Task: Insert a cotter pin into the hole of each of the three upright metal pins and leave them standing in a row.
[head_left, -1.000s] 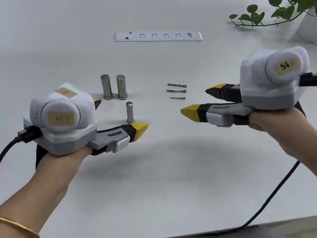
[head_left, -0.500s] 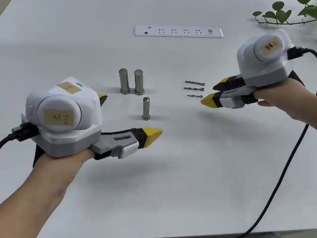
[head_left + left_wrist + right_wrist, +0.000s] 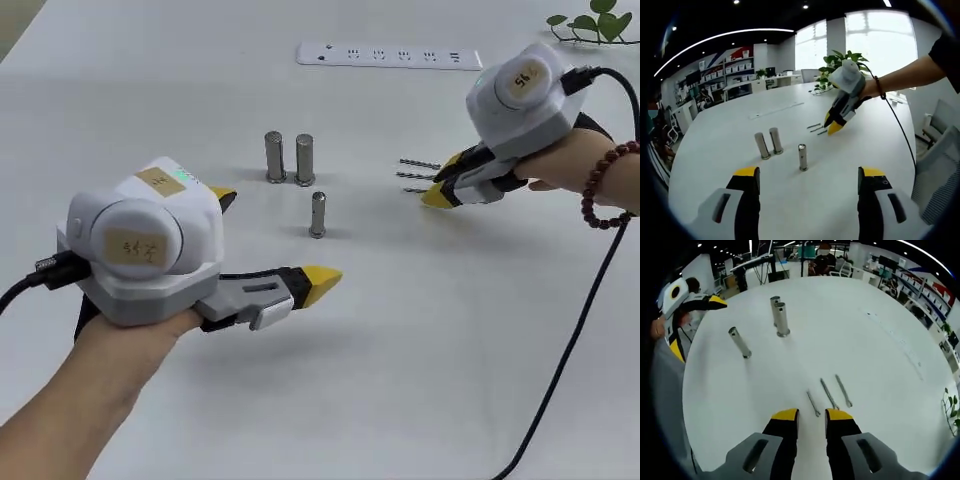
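Three upright metal pins stand on the white table: two side by side (image 3: 275,157) (image 3: 304,160) and a third (image 3: 318,214) alone in front of them. Three cotter pins (image 3: 418,176) lie flat to their right. My right gripper (image 3: 444,180) hovers at the cotter pins' right ends, tilted down. It is open by a narrow gap with nothing in it, and the nearest cotter pin (image 3: 813,404) lies just ahead of its tips (image 3: 812,415). My left gripper (image 3: 272,237) is wide open and holds nothing. It hovers in front of the lone pin (image 3: 802,157), short of it.
A white power strip (image 3: 388,56) lies at the table's far side, and plant leaves (image 3: 592,22) show at the far right corner. A black cable (image 3: 580,330) trails from the right gripper across the table's right side.
My right gripper has come down and leftward to the cotter pins, and its jaws have narrowed. The left gripper has stayed wide open near the lone pin. The head camera has shifted.
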Demonstrator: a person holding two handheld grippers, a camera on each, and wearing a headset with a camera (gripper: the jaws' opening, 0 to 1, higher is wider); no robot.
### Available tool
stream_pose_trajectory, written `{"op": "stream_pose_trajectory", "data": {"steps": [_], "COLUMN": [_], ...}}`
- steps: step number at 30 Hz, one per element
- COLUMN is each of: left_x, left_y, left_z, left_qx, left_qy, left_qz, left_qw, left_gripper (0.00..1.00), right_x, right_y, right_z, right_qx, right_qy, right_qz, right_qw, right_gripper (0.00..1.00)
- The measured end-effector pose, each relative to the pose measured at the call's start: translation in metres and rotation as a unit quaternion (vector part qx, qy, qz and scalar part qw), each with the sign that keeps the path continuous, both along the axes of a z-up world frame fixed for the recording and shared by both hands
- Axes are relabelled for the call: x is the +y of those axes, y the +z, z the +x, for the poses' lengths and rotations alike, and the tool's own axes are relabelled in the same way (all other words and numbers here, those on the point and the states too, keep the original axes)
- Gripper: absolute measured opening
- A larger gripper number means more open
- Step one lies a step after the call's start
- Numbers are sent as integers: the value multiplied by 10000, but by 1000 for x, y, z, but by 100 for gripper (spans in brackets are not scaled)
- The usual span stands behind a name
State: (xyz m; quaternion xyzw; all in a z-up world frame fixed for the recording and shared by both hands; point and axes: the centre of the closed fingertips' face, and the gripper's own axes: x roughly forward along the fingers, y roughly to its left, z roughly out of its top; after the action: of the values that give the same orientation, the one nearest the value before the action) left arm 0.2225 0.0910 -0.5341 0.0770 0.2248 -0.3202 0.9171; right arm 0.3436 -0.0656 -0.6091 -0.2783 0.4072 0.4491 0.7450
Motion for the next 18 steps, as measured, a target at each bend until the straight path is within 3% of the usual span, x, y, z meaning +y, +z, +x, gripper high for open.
{"op": "stream_pose_trajectory", "data": {"steps": [5,9,12,18], "left_x": [4,7,8,9], "left_y": [0,0,0,-1], "left_z": [-1,-2,-4,-8], "left_qx": [6,11,23,93], "left_qy": [99,163,184,119], "left_qz": [13,36,50,27], "left_qw": [10000,9999,9998,9999], "left_gripper": [76,72,71,68], "right_x": [1,2,2,3], "right_y": [-4,-4,-4,-3], "right_z": [5,-2,-2,-10], "right_qx": [84,215,314,247], "right_qy": [161,310,225,393], "right_qz": [-137,-286,-355,-526], "right_qw": [9997,9989,9986,9975], "right_gripper": [12,9,7,4]}}
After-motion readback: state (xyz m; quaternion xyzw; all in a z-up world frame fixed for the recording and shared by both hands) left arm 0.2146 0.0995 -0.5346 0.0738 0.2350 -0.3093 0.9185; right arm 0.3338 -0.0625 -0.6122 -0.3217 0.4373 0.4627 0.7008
